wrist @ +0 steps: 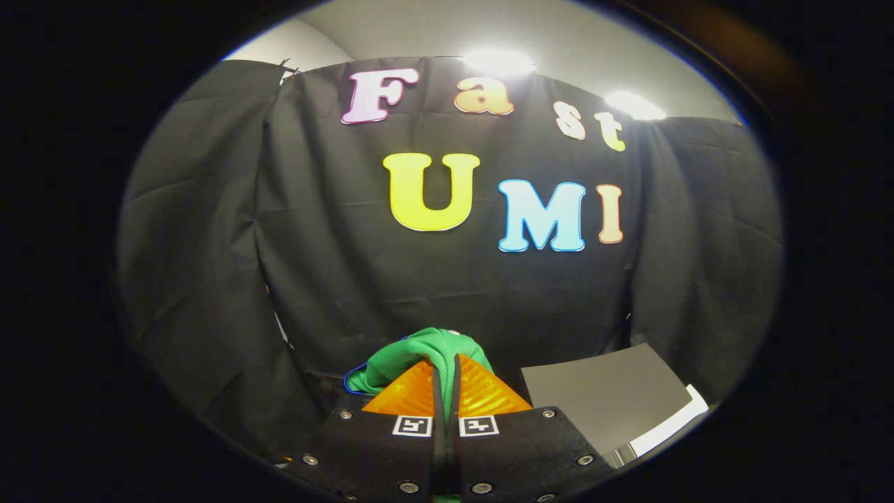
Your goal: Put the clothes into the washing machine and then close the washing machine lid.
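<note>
Clamped nearly together, my claw (445,363) has its two fingers (408,395) pressed on a fold of green cloth (426,349) — a thin strip of it runs down the narrow gap between them. I see the rest of the cloth bunched up over and just beyond the fingertips, with a blue edge showing on its left side where it droops. It hangs in the air in front of the black booth wall (314,265), held up off whatever is below. To the right of the fingers and lower down, I make out a flat grey panel (604,398) with a white edge beside it — I cannot tell whether that is the washer or its lid. Two lamps (499,61) glare above the wall.
</note>
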